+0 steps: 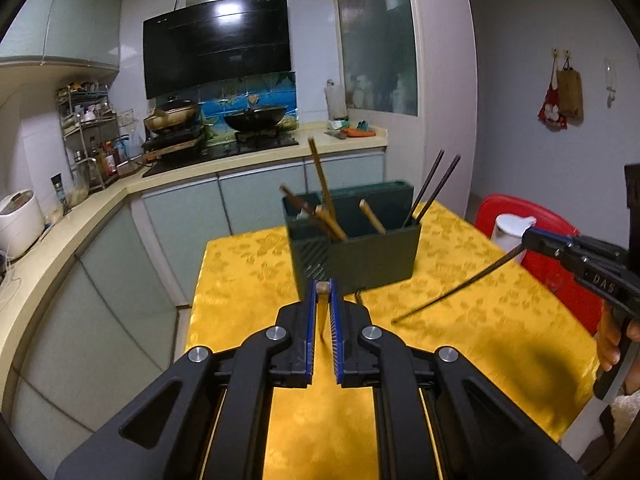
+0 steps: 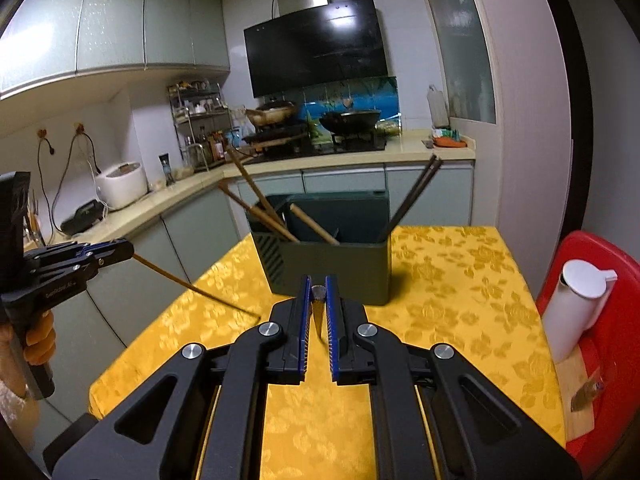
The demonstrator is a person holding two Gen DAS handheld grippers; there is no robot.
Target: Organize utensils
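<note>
A dark green utensil holder (image 1: 372, 256) (image 2: 340, 272) stands on the yellow tablecloth (image 1: 460, 320). Wooden chopsticks (image 1: 320, 176) lean in its left side and two dark chopsticks (image 1: 432, 184) in its right corner. My left gripper (image 1: 324, 286) (image 2: 130, 251) is shut on a wooden chopstick (image 2: 192, 286), which slants down toward the cloth. My right gripper (image 2: 319, 280) (image 1: 527, 236) is shut on a dark chopstick (image 1: 460, 288), also slanting down. Both grippers hover above the table in front of the holder, one on each side.
A white jug (image 2: 576, 308) (image 1: 508, 232) sits on a red seat (image 2: 600, 248) right of the table. A kitchen counter (image 1: 100, 208) with a rice cooker (image 1: 20, 220), bottles and a stove with a wok (image 1: 256, 118) runs along the left and back.
</note>
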